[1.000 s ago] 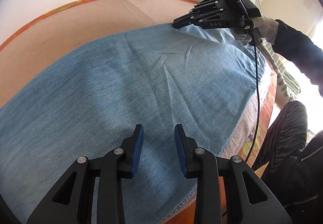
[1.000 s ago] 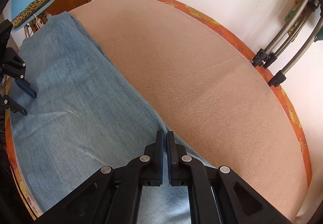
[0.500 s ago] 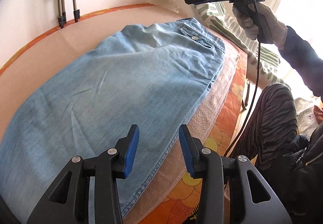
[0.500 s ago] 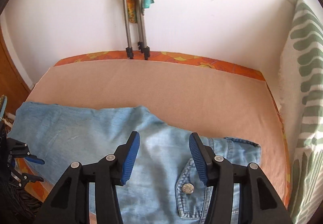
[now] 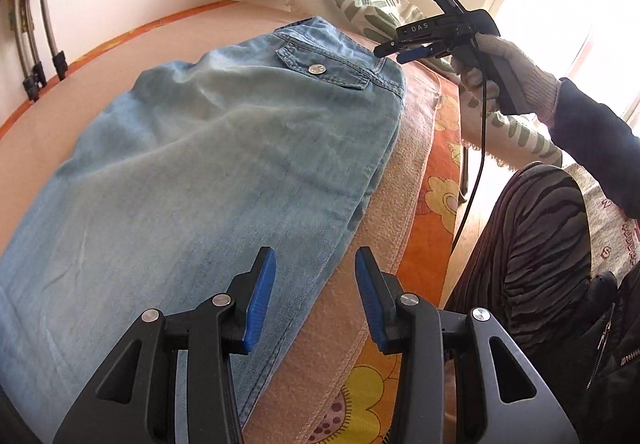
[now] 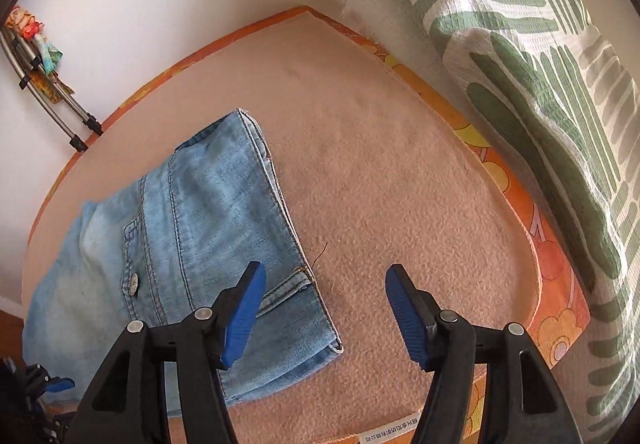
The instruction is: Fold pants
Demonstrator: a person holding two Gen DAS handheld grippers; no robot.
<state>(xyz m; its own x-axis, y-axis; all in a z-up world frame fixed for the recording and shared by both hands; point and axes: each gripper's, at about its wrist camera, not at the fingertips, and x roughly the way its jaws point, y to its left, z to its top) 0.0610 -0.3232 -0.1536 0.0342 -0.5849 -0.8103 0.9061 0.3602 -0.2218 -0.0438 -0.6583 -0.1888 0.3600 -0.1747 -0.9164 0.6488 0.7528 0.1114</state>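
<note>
Light blue denim pants (image 5: 208,172) lie flat on the peach blanket (image 6: 400,172), folded lengthwise, back pocket with a metal button (image 5: 317,69) facing up. My left gripper (image 5: 315,296) is open and empty above the pants' near side seam, close to the bed edge. My right gripper (image 6: 325,308) is open and empty, hovering over the waistband corner (image 6: 308,284) of the pants (image 6: 180,244). In the left wrist view the right gripper (image 5: 394,48) hangs in a gloved hand just past the waistband.
A green-and-white striped pillow (image 6: 540,56) leans at the head of the bed. The orange flowered sheet (image 5: 436,212) shows along the bed edge. Metal tube legs (image 6: 68,116) stand against the white wall. The person's legs (image 5: 532,264) are beside the bed.
My right gripper let go of the pants' far edge, opened, and swung over to the waistband end. My left gripper stayed open and shifted toward the near seam and bed edge.
</note>
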